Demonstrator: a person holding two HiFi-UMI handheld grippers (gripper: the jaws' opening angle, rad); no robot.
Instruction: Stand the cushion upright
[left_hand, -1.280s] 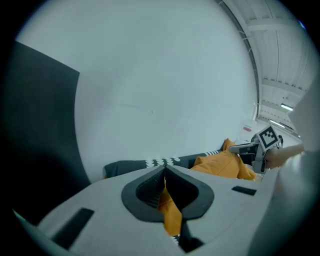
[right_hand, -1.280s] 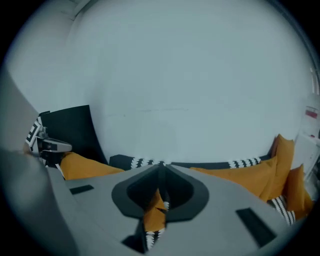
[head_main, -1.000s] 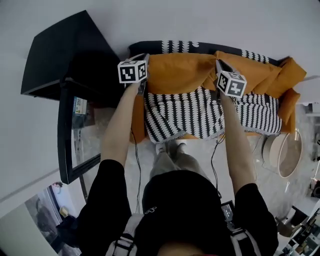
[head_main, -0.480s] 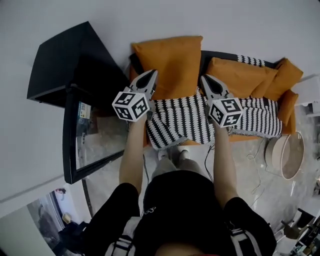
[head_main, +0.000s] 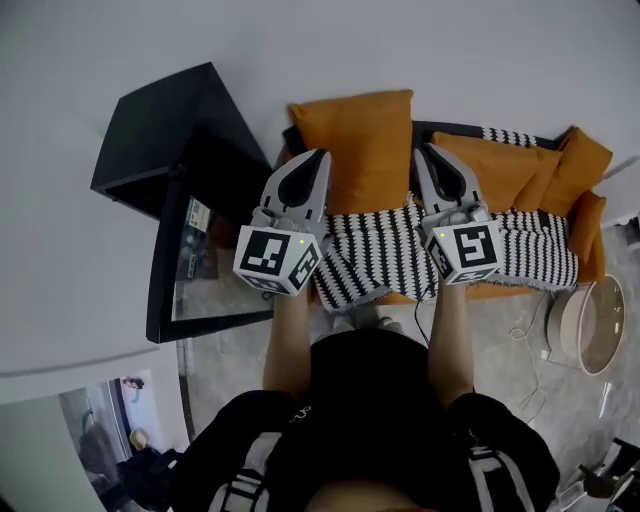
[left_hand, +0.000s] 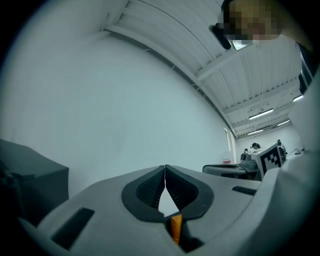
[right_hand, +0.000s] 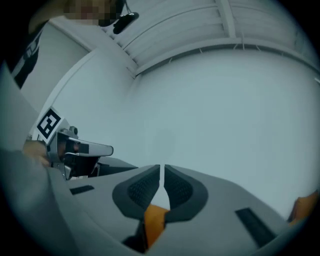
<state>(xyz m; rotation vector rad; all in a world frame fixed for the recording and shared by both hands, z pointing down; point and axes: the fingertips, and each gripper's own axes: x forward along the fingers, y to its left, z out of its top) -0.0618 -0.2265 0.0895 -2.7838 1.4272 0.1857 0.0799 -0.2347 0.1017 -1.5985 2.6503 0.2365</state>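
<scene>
The orange cushion (head_main: 352, 150) stands upright on the sofa's left end, leaning on the white wall. Both grippers are raised in front of it, nearer to me and pointing about level at the wall. My left gripper (head_main: 320, 153) overlaps the cushion's left edge and my right gripper (head_main: 424, 150) sits just off its right edge. The left gripper (left_hand: 165, 167) is shut, tips touching. The right gripper (right_hand: 162, 167) is shut to a thin slit. A strip of the orange cushion (left_hand: 175, 227) (right_hand: 154, 220) shows low through each gap. Nothing lies between the tips.
A black-and-white striped blanket (head_main: 385, 250) covers the sofa seat. More orange cushions (head_main: 510, 165) lie at the sofa's right end. A black cabinet (head_main: 170, 130) and a dark-framed glass table (head_main: 200, 285) stand to the left. A round pale basket (head_main: 590, 325) sits on the floor at right.
The cushion went from slumped across the sofa to upright against the wall. Both grippers rose toward me from its corners, jaws staying shut.
</scene>
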